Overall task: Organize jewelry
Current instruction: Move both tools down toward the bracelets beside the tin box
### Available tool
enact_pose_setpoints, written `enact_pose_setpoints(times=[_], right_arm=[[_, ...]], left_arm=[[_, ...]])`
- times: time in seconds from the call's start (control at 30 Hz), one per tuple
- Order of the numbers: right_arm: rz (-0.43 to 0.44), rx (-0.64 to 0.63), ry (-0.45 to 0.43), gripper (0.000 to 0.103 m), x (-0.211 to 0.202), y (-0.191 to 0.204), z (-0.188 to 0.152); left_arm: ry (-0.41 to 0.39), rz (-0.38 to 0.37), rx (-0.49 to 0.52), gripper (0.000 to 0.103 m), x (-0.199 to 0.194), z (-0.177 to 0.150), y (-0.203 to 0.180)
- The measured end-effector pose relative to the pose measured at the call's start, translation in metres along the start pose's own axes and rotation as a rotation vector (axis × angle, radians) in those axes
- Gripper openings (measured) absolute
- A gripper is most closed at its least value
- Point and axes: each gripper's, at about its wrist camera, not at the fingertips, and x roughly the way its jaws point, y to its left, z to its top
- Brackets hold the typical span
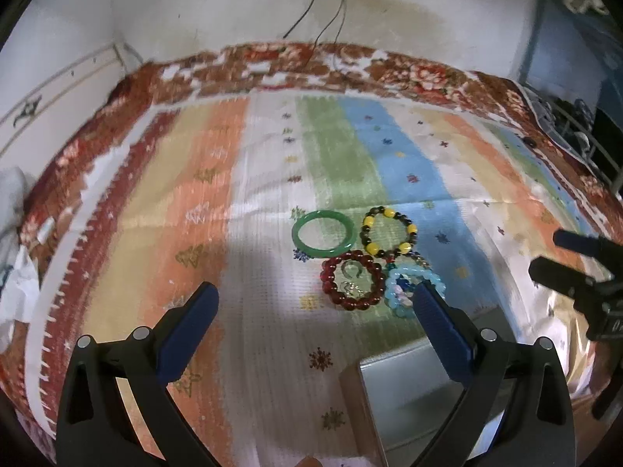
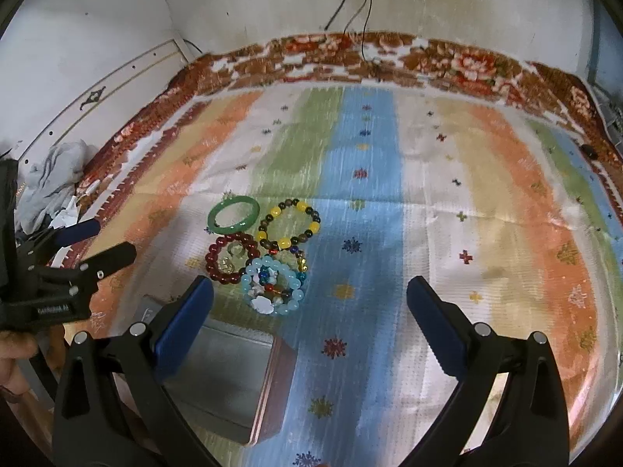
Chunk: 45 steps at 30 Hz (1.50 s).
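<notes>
Several bracelets lie clustered on a striped cloth (image 1: 194, 202): a green bangle (image 1: 324, 234), a yellow-and-dark beaded bracelet (image 1: 389, 232), a dark red beaded bracelet (image 1: 352, 282) with small pieces inside it, and a light blue beaded bracelet (image 1: 405, 288) over other bits. They also show in the right wrist view: the bangle (image 2: 233, 214), yellow-dark bracelet (image 2: 290, 224), red bracelet (image 2: 232, 258), blue bracelet (image 2: 272, 286). An open box (image 1: 409, 397) (image 2: 226, 373) sits just in front of them. My left gripper (image 1: 315, 303) is open and empty above the cloth. My right gripper (image 2: 311, 295) is open and empty.
The cloth lies on a red floral blanket (image 1: 311, 66) against a white wall. Crumpled grey fabric (image 2: 54, 183) lies at the left edge. Cables (image 2: 362, 7) hang down the wall. Dark clutter (image 1: 564, 124) sits at the far right.
</notes>
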Motion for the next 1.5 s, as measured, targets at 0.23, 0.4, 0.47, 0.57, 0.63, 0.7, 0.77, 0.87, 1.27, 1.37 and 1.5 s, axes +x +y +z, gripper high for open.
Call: enact_pose_setpoints(times=[0.23, 0.4, 0.47, 0.57, 0.63, 0.7, 0.77, 0.87, 1.27, 1.37, 1.5], right_arm=[[0.012, 0.026, 0.064, 0.098, 0.026, -0.006, 0.01], [0.019, 0.038, 0.109, 0.098, 0.044, -0.005, 0.021], [0.008, 0.031, 0.117, 0.098, 0.049, -0.004, 0.024], [-0.007, 0.023, 0.146, 0.098, 0.061, -0.002, 0.03], [-0.011, 0.027, 0.162, 0.098, 0.068, -0.003, 0.032], [-0.008, 0.044, 0.18, 0.098, 0.077, -0.004, 0.036], [-0.01, 0.056, 0.203, 0.098, 0.085, -0.005, 0.038], [-0.021, 0.055, 0.239, 0.098, 0.099, -0.005, 0.041], [-0.021, 0.098, 0.296, 0.098, 0.135, -0.01, 0.05], [-0.019, 0.101, 0.311, 0.097, 0.143, -0.01, 0.051], [-0.01, 0.137, 0.345, 0.09, 0.157, -0.015, 0.052]], left_arm=[[0.073, -0.018, -0.117, 0.097, 0.032, 0.014, 0.023], [0.093, -0.041, -0.147, 0.097, 0.047, 0.027, 0.027], [0.098, -0.039, -0.138, 0.097, 0.05, 0.03, 0.025], [0.151, -0.051, -0.125, 0.097, 0.063, 0.034, 0.019], [0.181, -0.053, -0.115, 0.097, 0.072, 0.035, 0.018], [0.203, -0.042, -0.109, 0.097, 0.081, 0.036, 0.019], [0.229, -0.042, -0.118, 0.097, 0.09, 0.038, 0.022], [0.262, -0.056, -0.142, 0.097, 0.101, 0.041, 0.028], [0.316, -0.056, -0.165, 0.09, 0.131, 0.05, 0.034], [0.332, -0.046, -0.161, 0.083, 0.14, 0.052, 0.034], [0.353, -0.043, -0.161, 0.077, 0.15, 0.053, 0.036]])
